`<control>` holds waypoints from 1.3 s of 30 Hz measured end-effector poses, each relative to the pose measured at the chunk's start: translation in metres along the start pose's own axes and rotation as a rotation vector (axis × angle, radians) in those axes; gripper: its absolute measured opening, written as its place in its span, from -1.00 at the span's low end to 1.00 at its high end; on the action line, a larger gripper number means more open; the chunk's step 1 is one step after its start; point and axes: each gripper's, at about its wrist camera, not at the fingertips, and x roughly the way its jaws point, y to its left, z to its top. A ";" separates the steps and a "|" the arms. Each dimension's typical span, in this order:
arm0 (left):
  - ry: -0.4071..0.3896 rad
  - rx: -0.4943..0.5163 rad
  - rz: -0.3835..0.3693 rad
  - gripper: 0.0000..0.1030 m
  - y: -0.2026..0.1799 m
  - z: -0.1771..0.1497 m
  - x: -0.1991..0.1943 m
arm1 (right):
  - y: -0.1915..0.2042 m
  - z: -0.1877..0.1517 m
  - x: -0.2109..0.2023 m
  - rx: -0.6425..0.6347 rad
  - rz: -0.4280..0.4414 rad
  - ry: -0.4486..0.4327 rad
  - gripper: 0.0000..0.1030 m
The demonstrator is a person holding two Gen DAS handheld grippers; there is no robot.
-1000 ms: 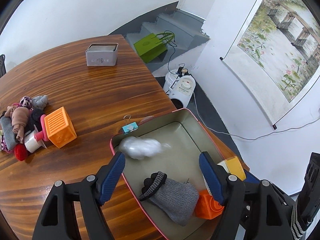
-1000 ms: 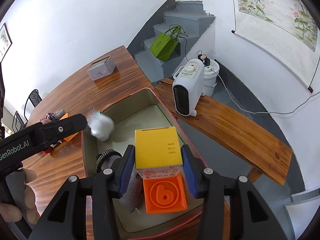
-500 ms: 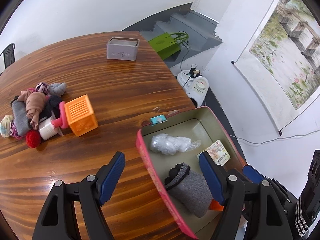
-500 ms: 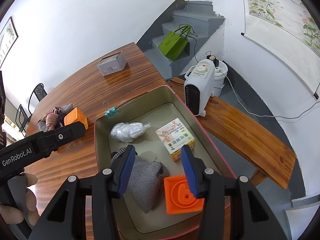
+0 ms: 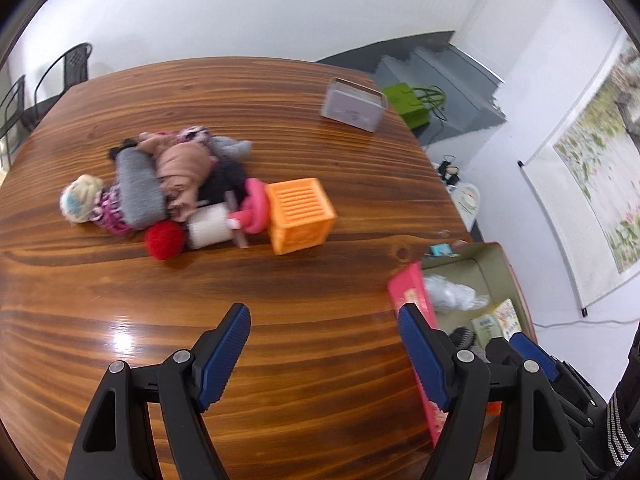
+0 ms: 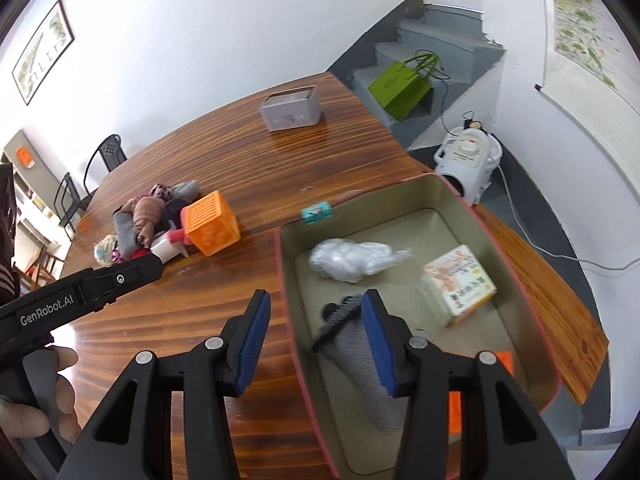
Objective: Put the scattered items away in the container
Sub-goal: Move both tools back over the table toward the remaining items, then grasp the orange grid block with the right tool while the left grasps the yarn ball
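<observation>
The pink container (image 6: pixel 516 272) with an olive inside stands at the table's right edge. It holds a white plastic bag (image 6: pixel 352 258), a yellow carton (image 6: pixel 460 280), a grey glove (image 6: pixel 360 344) and an orange block (image 6: pixel 502 362). My right gripper (image 6: pixel 316 304) hangs open and empty above the container's left wall. Out over bare wood, my left gripper (image 5: pixel 324 320) is open and empty too. Beyond it lies a pile: an orange cube (image 5: pixel 300 214), a red ball (image 5: pixel 164 240), a white spray bottle (image 5: pixel 208 226) with a pink head, a grey sock (image 5: pixel 138 188) and a tan cloth (image 5: pixel 184 170).
A teal binder clip (image 6: pixel 317 212) lies on the table just beyond the container. A grey tin (image 6: pixel 292 108) sits at the far edge. A wooden bench (image 6: pixel 560 320) and a white heater (image 6: pixel 468 160) stand right of the table. A hand (image 6: pixel 48 380) holds the left gripper.
The right gripper let the yellow carton go into the container, and the plastic bag landed there too. Both grippers then swung left, the left one out over the table toward the pile.
</observation>
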 end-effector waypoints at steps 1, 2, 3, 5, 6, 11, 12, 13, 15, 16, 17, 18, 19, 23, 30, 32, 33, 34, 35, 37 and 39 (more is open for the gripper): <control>-0.003 -0.019 0.009 0.51 0.010 0.000 -0.002 | 0.006 0.000 0.002 -0.010 0.008 0.003 0.00; -0.006 -0.034 0.018 0.51 0.020 0.001 -0.004 | 0.012 0.000 0.004 -0.021 0.016 0.008 0.00; -0.008 -0.045 0.025 0.51 0.027 0.001 -0.006 | 0.020 0.000 0.006 -0.032 0.026 0.014 0.00; -0.013 -0.073 0.041 0.51 0.045 0.001 -0.010 | 0.032 0.000 0.012 -0.047 0.040 0.023 0.00; -0.014 -0.083 0.047 0.51 0.053 0.001 -0.011 | 0.039 0.000 0.014 -0.055 0.048 0.030 0.00; -0.018 -0.147 0.080 0.51 0.097 0.004 -0.016 | 0.063 -0.001 0.026 -0.073 0.067 0.059 0.00; -0.019 -0.156 0.085 0.51 0.104 0.005 -0.017 | 0.068 -0.002 0.029 -0.075 0.068 0.064 0.00; -0.021 -0.167 0.091 0.51 0.112 0.006 -0.017 | 0.072 -0.002 0.031 -0.076 0.069 0.068 0.00; -0.024 -0.190 0.104 0.51 0.129 0.009 -0.018 | 0.079 -0.003 0.036 -0.078 0.068 0.076 0.00; -0.024 -0.199 0.109 0.51 0.137 0.011 -0.018 | 0.083 -0.003 0.038 -0.079 0.067 0.080 0.05; -0.024 -0.212 0.115 0.51 0.148 0.013 -0.018 | 0.086 -0.004 0.040 -0.079 0.066 0.085 0.12; -0.025 -0.219 0.117 0.51 0.154 0.015 -0.018 | 0.089 -0.004 0.042 -0.078 0.065 0.088 0.15; -0.025 -0.226 0.120 0.51 0.161 0.016 -0.018 | 0.093 -0.005 0.045 -0.077 0.062 0.089 0.18; -0.020 -0.250 0.133 0.51 0.188 0.023 -0.014 | 0.106 -0.003 0.055 -0.080 0.050 0.101 0.19; 0.005 -0.264 0.151 0.51 0.222 0.034 0.000 | 0.124 0.004 0.074 -0.073 0.023 0.107 0.19; 0.012 -0.270 0.157 0.51 0.233 0.039 0.006 | 0.127 0.008 0.080 -0.071 0.013 0.108 0.19; 0.013 -0.274 0.159 0.51 0.238 0.041 0.008 | 0.129 0.010 0.083 -0.068 0.008 0.107 0.19; 0.015 -0.278 0.161 0.51 0.243 0.044 0.011 | 0.130 0.012 0.085 -0.067 0.004 0.106 0.19; 0.017 -0.281 0.163 0.51 0.248 0.046 0.014 | 0.132 0.015 0.088 -0.065 -0.003 0.105 0.19; 0.020 -0.290 0.166 0.51 0.258 0.053 0.020 | 0.134 0.018 0.092 -0.061 -0.012 0.105 0.19; 0.019 -0.294 0.165 0.51 0.265 0.060 0.025 | 0.135 0.021 0.097 -0.054 -0.020 0.108 0.19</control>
